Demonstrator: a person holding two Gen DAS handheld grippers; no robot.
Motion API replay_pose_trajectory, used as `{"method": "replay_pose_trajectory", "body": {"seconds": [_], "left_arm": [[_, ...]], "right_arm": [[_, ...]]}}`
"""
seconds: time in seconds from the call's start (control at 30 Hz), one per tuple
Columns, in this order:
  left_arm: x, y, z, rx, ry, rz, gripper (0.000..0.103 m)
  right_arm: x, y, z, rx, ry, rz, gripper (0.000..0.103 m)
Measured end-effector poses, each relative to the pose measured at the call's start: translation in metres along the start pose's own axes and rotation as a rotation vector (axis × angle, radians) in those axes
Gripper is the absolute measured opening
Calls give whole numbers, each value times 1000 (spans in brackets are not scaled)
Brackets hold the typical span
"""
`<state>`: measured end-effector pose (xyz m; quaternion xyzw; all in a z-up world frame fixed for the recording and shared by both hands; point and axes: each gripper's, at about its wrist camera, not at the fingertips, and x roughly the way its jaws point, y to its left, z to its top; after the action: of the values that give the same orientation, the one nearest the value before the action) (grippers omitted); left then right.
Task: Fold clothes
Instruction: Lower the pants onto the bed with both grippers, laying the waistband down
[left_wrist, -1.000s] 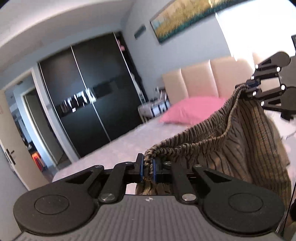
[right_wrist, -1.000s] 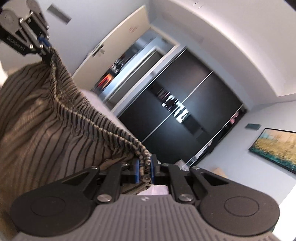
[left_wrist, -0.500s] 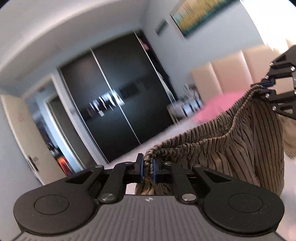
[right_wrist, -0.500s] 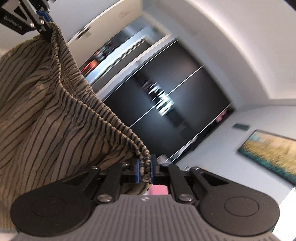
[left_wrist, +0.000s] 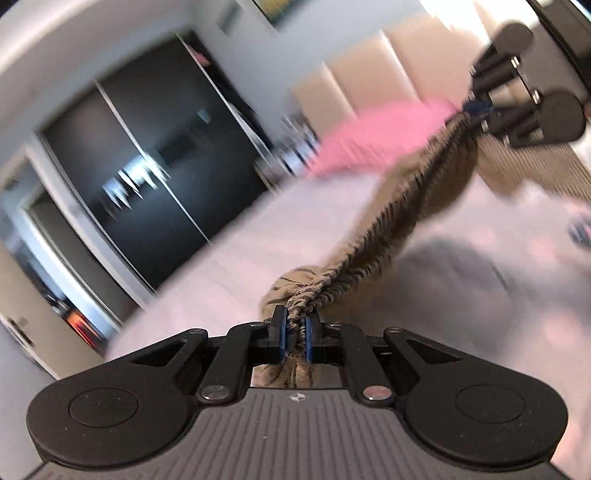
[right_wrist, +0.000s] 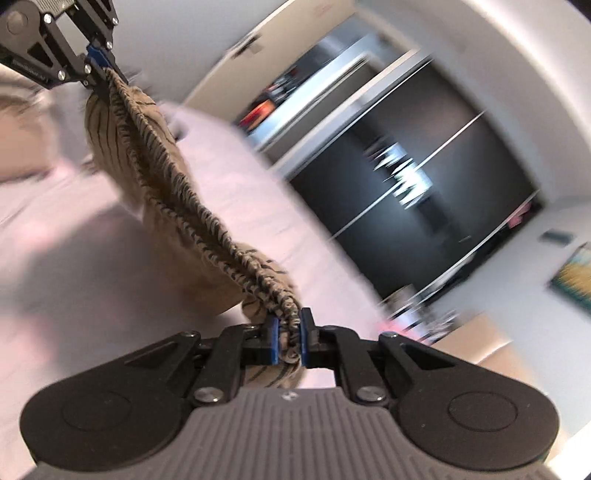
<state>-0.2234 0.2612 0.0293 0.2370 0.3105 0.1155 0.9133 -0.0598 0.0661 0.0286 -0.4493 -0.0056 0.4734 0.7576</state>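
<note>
A tan garment with dark stripes and a gathered elastic waistband (left_wrist: 373, 240) hangs stretched between my two grippers above the bed. My left gripper (left_wrist: 294, 338) is shut on one end of the waistband. My right gripper (right_wrist: 288, 338) is shut on the other end; it also shows in the left wrist view (left_wrist: 480, 109) at the upper right. The left gripper shows in the right wrist view (right_wrist: 98, 62) at the upper left. The waistband (right_wrist: 192, 206) runs taut between them and the cloth sags below it. Both views are motion-blurred.
A bed with a pale pink sheet (left_wrist: 229, 266) lies under the garment, with a pink pillow (left_wrist: 376, 136) and beige padded headboard (left_wrist: 369, 74) behind. A dark sliding wardrobe (left_wrist: 147, 158) and a doorway (right_wrist: 280, 99) stand beyond. A grey garment (left_wrist: 461, 266) lies on the bed.
Both grippers have swung down toward the bed with the garment. The waistband is now pulled tighter and the cloth bunches under it instead of hanging open.
</note>
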Motion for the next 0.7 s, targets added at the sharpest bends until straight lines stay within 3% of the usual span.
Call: {"method": "replay_pose_trajectory", "body": {"seconds": [0.13,0.23,0.37,0.47,0.7], "left_arm": [[9,-47,-61,15,138,-116,8],[11,-72,-95,82,215,-181,8],[7,-106,-127,196,275,-237,8],[13,-126,-141,275,295,-244,8],[8,-135,-148,304,300,-285,7]], "right_arm": [[-2,78,-51,4,103,148,12],[-2,121,-76,-27,161,236,11],[-5,162,-98,-106,207,291,11],[-5,178,-103,-174,220,312,12],[8,162,-99,-185,248,369,12]]}}
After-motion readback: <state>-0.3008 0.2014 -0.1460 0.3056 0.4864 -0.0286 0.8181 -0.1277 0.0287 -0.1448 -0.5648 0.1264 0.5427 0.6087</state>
